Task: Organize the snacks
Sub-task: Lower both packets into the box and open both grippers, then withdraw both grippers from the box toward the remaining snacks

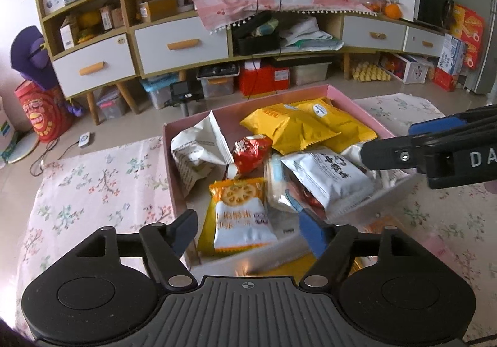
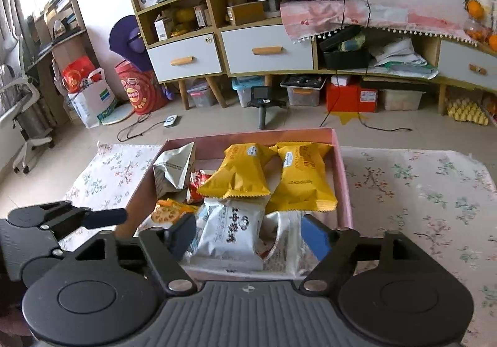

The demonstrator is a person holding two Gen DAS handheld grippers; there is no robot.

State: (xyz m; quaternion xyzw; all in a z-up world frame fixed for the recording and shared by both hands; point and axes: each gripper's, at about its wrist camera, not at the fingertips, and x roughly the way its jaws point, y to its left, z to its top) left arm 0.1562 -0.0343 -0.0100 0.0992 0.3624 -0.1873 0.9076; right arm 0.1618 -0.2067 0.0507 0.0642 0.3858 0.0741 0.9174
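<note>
A pink box (image 1: 169, 166) (image 2: 343, 179) on the floral cloth holds several snack packs: two yellow packs (image 1: 285, 126) (image 2: 236, 176), a grey-white pack (image 1: 195, 154) (image 2: 174, 173), a red pack (image 1: 251, 154), an orange-and-white cracker pack (image 1: 242, 216) (image 2: 167, 213) and a white pack with black characters (image 1: 329, 179) (image 2: 233, 229). My left gripper (image 1: 248, 229) is open over the box's near edge, with the cracker pack between its fingers. My right gripper (image 2: 248, 233) is open above the white pack; it also shows in the left wrist view (image 1: 388, 154), at the box's right side.
The box sits on a floral cloth (image 1: 102, 188) (image 2: 419, 191) over a low table. Beyond it lie tiled floor, a small camera on a stand (image 2: 264, 101), cables, storage bins and a long cabinet with drawers (image 1: 183, 45).
</note>
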